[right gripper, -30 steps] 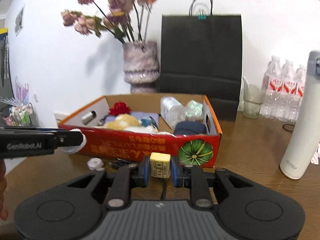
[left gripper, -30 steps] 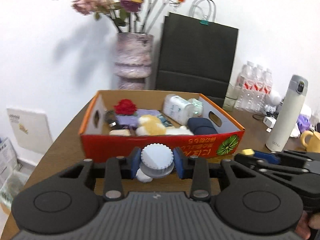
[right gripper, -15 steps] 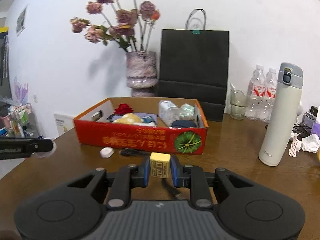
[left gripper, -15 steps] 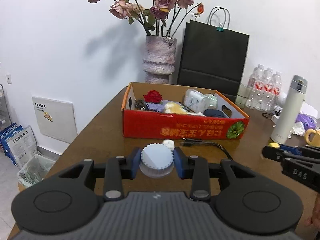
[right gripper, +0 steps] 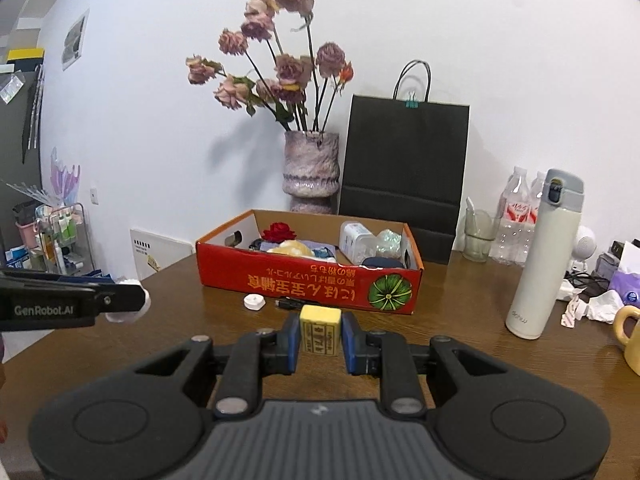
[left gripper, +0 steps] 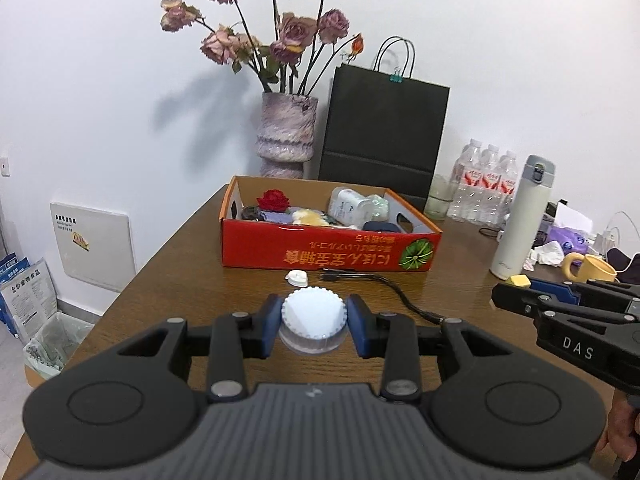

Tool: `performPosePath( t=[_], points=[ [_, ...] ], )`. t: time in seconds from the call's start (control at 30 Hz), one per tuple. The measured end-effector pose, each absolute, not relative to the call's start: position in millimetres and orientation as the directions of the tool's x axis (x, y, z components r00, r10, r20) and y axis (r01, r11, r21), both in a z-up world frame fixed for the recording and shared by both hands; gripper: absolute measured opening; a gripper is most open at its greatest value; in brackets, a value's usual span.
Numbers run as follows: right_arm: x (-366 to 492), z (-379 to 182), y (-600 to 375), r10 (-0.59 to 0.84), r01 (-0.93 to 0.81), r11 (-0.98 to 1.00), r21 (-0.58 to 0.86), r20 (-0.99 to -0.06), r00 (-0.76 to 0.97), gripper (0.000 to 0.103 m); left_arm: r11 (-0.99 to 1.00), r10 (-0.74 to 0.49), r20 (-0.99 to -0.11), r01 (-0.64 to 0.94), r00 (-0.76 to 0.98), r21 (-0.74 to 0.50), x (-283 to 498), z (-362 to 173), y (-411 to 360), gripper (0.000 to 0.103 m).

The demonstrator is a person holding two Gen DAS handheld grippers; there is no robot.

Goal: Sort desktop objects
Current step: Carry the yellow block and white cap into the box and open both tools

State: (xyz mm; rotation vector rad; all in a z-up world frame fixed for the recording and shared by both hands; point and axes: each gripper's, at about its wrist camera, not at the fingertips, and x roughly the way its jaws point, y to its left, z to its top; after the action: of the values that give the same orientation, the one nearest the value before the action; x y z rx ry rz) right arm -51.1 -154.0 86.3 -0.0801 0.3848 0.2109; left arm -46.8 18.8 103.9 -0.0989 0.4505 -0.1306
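Note:
My left gripper is shut on a small clear jar with a white ribbed lid, held above the wooden table. My right gripper is shut on a small yellow block with dark print. Each gripper shows in the other's view, the right one at the right edge and the left one at the left edge. A red cardboard box further back on the table holds a red rose, a plush toy, a white bottle and other items.
A white round cap and a black cable lie in front of the box. A white thermos, a yellow mug, tissues and water bottles stand to the right. A flower vase and a black paper bag stand behind.
Both grippers have pulled back from the box, still holding the jar and the yellow block. The box looks smaller and farther away now.

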Motion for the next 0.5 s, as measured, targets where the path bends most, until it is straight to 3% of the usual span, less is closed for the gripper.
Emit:
performPosePath(
  t=[0.5],
  points=[
    [-59.4, 107.7, -167.8, 0.223, -0.242, 0.97, -0.022, -0.316, 0.922, 0.02, 0.988, -0.14, -0.346, 0.111, 0.928, -0.104, -38.3, 133.2, 13.2, 0.037]
  ],
)
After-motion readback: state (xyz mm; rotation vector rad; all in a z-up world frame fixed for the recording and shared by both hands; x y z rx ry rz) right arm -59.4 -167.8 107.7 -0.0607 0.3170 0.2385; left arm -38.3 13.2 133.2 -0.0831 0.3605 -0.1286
